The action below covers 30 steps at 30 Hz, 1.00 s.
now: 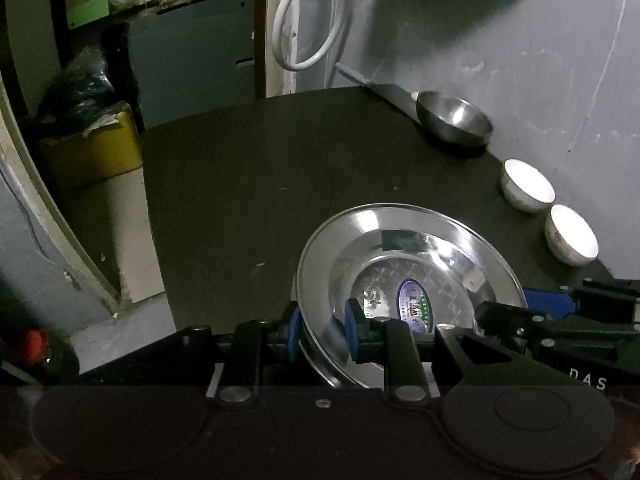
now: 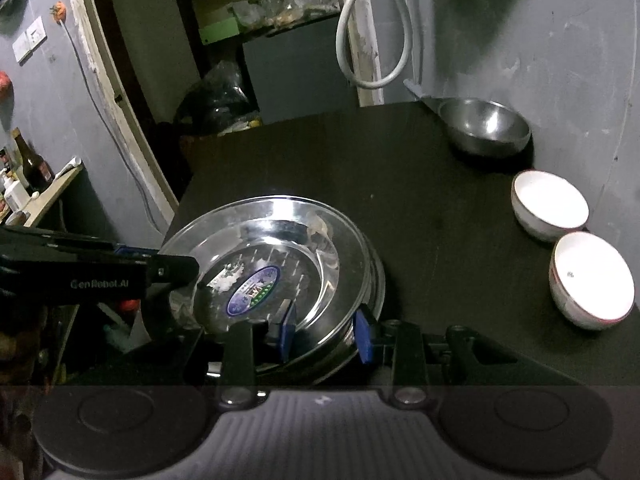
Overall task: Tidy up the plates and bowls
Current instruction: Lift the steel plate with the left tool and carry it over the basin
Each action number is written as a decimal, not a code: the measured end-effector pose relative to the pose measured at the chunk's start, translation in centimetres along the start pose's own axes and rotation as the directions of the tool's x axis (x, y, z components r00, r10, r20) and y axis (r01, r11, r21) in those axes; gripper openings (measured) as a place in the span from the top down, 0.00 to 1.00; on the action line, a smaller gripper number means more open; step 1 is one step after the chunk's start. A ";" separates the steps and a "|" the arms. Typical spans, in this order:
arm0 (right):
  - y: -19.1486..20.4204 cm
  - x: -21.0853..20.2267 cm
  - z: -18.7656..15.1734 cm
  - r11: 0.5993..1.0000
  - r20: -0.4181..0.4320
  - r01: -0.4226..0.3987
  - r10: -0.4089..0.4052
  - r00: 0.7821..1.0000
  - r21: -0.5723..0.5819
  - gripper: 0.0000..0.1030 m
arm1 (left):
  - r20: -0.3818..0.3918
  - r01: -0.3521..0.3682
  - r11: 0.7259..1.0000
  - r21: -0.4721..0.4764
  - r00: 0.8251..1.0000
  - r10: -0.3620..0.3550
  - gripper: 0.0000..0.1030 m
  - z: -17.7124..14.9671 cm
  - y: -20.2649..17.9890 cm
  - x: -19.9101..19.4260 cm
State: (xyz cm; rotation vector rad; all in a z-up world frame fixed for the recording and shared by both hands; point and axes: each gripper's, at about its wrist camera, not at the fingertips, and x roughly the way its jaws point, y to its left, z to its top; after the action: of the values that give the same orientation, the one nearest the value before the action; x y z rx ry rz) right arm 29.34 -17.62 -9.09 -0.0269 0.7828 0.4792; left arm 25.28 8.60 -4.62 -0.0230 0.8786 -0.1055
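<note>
A shiny steel plate stack [image 1: 408, 264] with an oval sticker in its middle sits between both grippers over the dark table [image 1: 240, 200]. My left gripper [image 1: 323, 328] has its blue pads on either side of the left rim, shut on it. My right gripper [image 2: 326, 334] clamps the near rim of the steel plate stack [image 2: 280, 248], where two rims show one under the other. The left gripper [image 2: 168, 276] reaches in from the left there. A steel bowl [image 1: 454, 120] [image 2: 486, 128] stands at the far right corner. Two white bowls [image 1: 528, 186] [image 2: 592, 278] stand along the right wall.
The grey wall runs close along the table's right edge [image 2: 520, 360]. A white cable loop [image 2: 372, 40] hangs at the back. Left of the table the floor drops away, with a yellow bin [image 1: 96, 144], a dark bag [image 2: 220, 96] and a side shelf with bottles [image 2: 28, 184].
</note>
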 end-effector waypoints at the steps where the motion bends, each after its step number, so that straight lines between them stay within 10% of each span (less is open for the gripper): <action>1: -0.1 0.1 -0.1 1.000 -0.004 -0.001 0.001 1.000 0.002 0.66 | -0.003 -0.004 1.000 0.003 1.000 0.004 0.75 -0.1 -0.1 0.1; 30: 0.7 1.3 0.4 0.996 -0.024 0.002 -0.004 1.000 -0.088 0.66 | -0.053 -0.096 0.995 0.004 0.994 0.096 0.70 -0.3 -1.6 2.1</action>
State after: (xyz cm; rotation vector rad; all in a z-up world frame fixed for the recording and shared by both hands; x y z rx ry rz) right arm 30.08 -16.41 -9.60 -0.1163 0.7844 0.5111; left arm 26.20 6.81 -6.31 0.0230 0.9316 -0.0168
